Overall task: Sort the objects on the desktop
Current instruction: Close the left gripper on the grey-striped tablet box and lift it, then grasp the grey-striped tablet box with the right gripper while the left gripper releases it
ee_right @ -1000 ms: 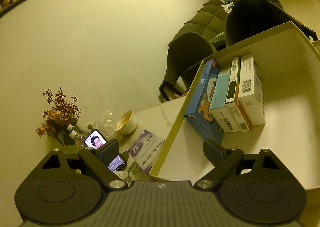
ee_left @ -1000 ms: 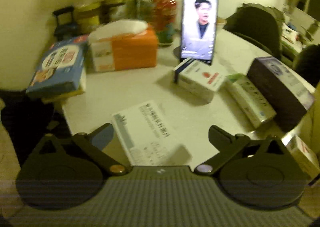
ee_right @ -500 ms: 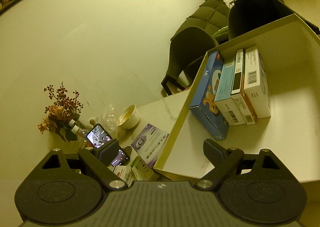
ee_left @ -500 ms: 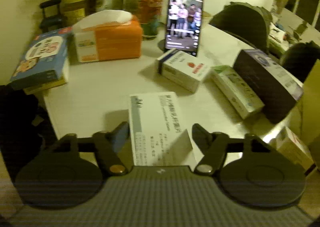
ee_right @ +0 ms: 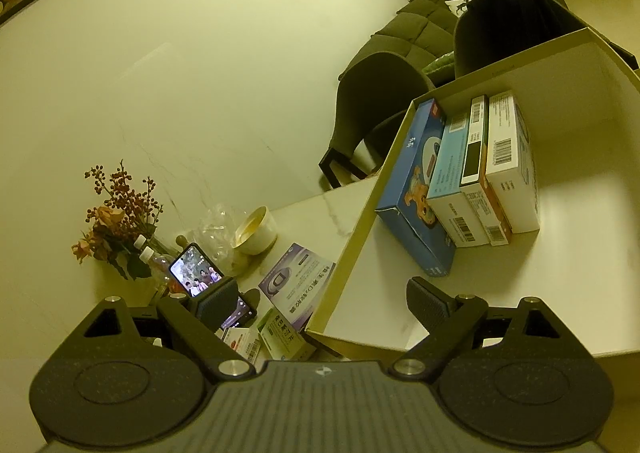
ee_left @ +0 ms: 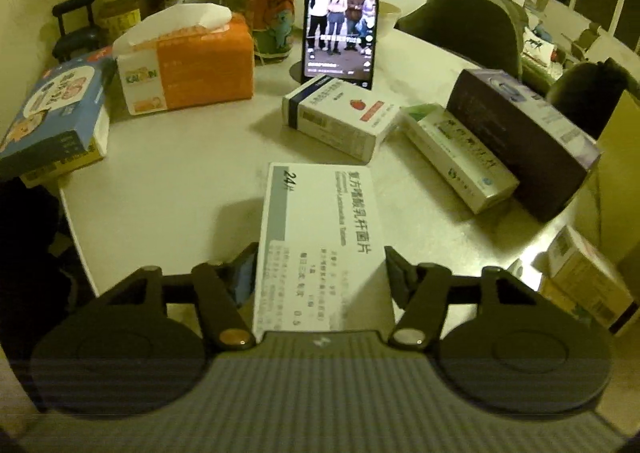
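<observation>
Open carton (ee_right: pixel 560 293) at the surface's edge holds four boxes (ee_right: pixel 472 181) upright along its far wall — sorted part, by my judgement. Left on the surface (ee_left: pixel 180 189): purple box (ee_left: pixel 524 141), green box (ee_left: pixel 456 157), red-marked box (ee_left: pixel 340 117), more. Left gripper (ee_left: pixel 320 273) fingers closing on the white medicine box (ee_left: pixel 320 237) near the front edge; right gripper (ee_right: pixel 320 305) fingers wide, empty.

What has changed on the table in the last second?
The left tool came in over the white box and its jaws, wide open before, are closing on the box's two sides. The phone shows another video scene. The right tool stayed open and empty by the carton; the other boxes on the table did not move.
</observation>
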